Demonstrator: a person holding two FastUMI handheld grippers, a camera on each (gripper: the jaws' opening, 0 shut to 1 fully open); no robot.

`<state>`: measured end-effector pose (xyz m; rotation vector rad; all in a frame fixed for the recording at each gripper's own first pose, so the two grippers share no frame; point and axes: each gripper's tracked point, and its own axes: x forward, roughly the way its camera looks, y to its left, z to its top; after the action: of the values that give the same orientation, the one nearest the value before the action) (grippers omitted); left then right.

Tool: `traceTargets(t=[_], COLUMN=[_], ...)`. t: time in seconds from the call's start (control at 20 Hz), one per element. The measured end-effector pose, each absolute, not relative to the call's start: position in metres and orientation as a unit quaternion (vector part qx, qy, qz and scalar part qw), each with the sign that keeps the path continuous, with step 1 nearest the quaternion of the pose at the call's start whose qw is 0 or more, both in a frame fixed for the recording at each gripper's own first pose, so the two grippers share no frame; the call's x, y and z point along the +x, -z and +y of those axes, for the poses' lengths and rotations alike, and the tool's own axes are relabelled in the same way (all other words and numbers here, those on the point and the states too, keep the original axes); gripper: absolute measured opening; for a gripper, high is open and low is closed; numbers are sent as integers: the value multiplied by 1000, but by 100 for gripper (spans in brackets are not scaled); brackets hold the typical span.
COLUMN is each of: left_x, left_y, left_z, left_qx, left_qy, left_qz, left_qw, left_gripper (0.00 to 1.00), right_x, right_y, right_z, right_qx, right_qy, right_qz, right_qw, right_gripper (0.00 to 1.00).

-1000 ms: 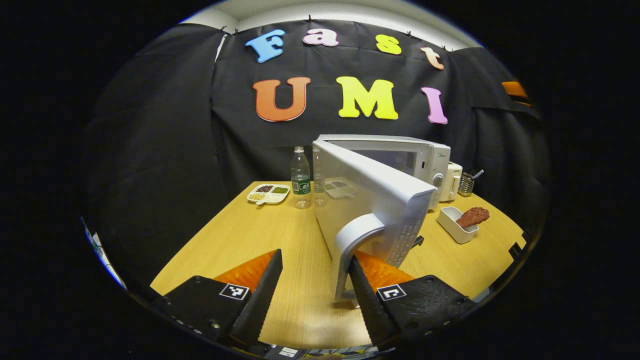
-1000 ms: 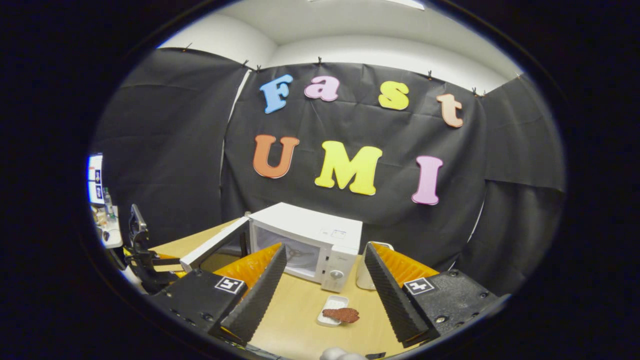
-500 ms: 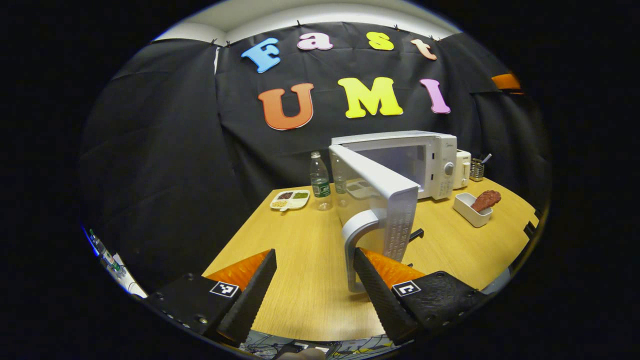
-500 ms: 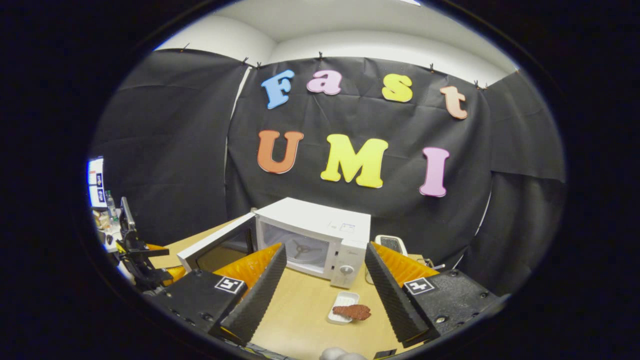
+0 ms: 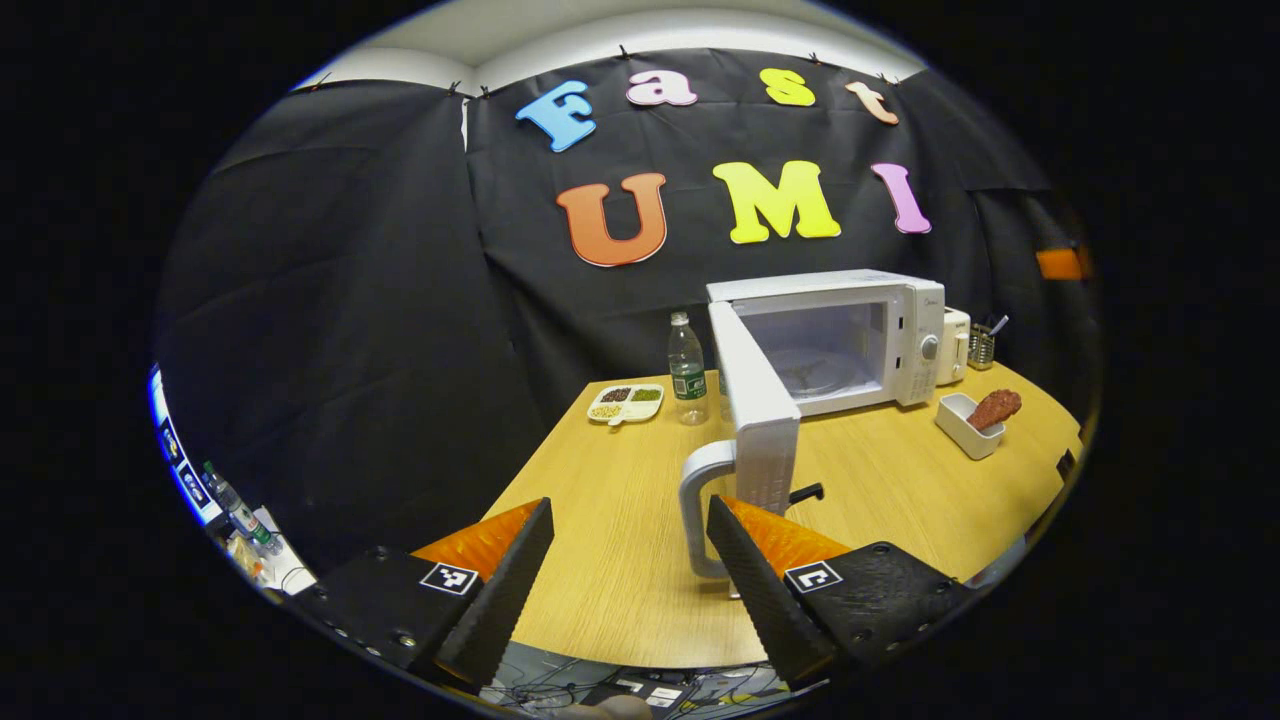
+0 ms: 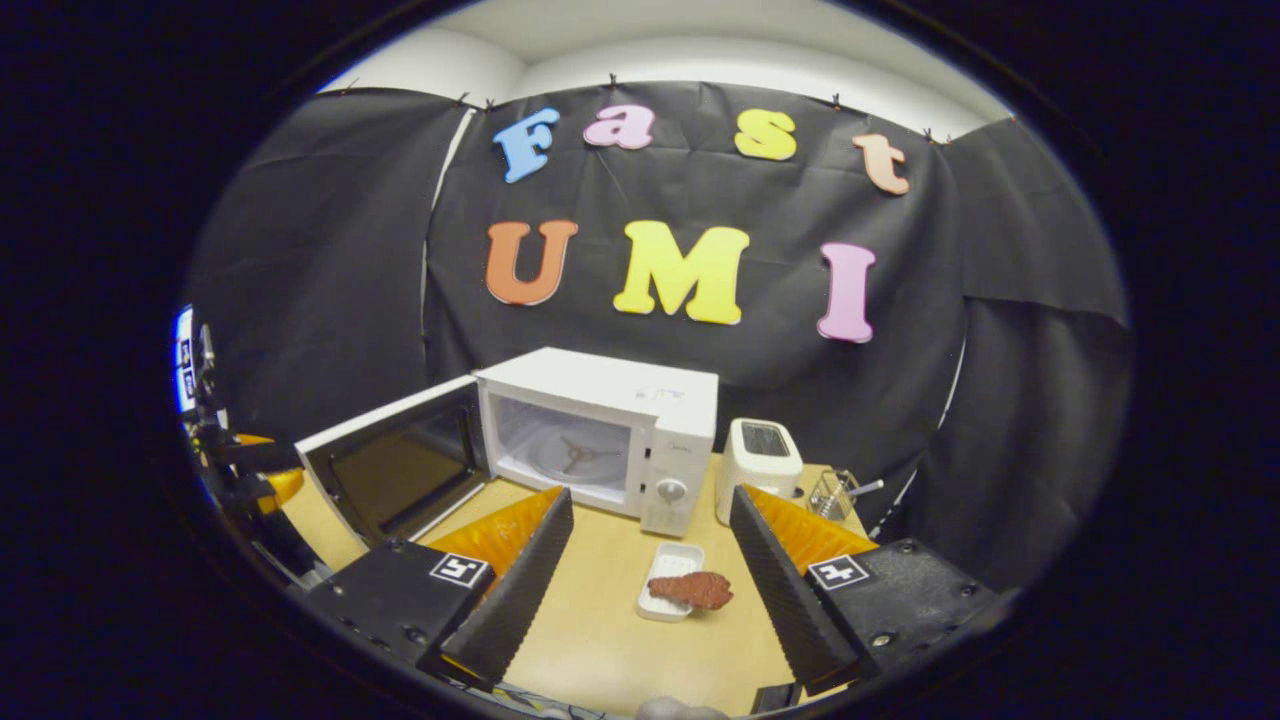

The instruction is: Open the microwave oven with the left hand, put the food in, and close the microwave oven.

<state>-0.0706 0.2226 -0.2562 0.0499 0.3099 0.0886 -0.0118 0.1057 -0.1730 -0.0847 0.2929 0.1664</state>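
Standing wide open, the microwave oven (image 5: 830,335) door (image 5: 755,405) exposes the cavity and turntable, so the opening step appears complete. The left gripper (image 5: 630,570) has its fingers spread; the door handle (image 5: 700,510) sits just against the inner side of one finger, with nothing pinched, which suits a hooked pull rather than a clamp. Compared with one second ago, the door has swung from partly open to nearly edge-on in the left gripper view, and the gripper has drawn back from the oven. The food (image 6: 690,590), a brown piece, lies across the white tray (image 6: 665,585) on the table (image 6: 610,640), just in front of the oven's control panel. The right gripper (image 6: 650,590), also spread and holding nothing, is aligned over the tray and has tilted downward since one second ago, likely preparing the pickup.
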Motion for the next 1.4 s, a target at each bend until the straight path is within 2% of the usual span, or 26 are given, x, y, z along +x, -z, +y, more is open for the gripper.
traceTargets(t=[0.35,0.4,0.45,0.5,0.55,0.6,0.65,0.8,0.9,0.95,1.05,1.1,1.15,1.25,1.4], left_x=[-72,-70,-66,-62,-56,-50,-46,-33,-24,-21,-16,-13,-10,-6,-3], left_y=[151,139,129,120,112,105,99,89,82,80,73,71,74,74,79], left_z=[155,141,128,114,100,88,76,50,39,35,32,33,36,42,54], left_qx=[-14,-15,-13,-11,-8,-4,-1,1,-6,-14,-33,-35,-33,-31,-34], left_qy=[-18,-11,-5,2,7,12,15,9,0,-4,-14,-20,-24,-29,-26], left_qz=[94,89,85,82,78,75,73,75,78,78,73,71,73,74,77], left_qw=[995,996,996,997,997,997,997,997,997,997,997,997,996,996,996], left_gripper=[95,95,95,95,95,95,95,95,95,95,95,95,95,95,95], right_x=[2,9,17,27,36,46,56,84,96,102,108,110,112,110,109], right_y=[324,337,350,361,369,373,377,383,388,392,400,401,401,395,386], right_z=[53,48,44,43,40,40,41,44,49,52,55,53,54,55,64], right_qx=[33,45,55,64,72,83,93,118,135,142,154,153,156,158,145], right_qy=[-44,-43,-41,-47,-54,-62,-74,-105,-128,-138,-150,-145,-146,-156,-168], right_qz=[267,276,283,289,295,296,297,303,314,318,334,338,337,334,331], right_qw=[962,959,957,954,951,950,948,940,931,927,918,917,917,916,917], right_gripper=[100,95,100,100,94,100,96,93,84,74,63,60,47,34,21])
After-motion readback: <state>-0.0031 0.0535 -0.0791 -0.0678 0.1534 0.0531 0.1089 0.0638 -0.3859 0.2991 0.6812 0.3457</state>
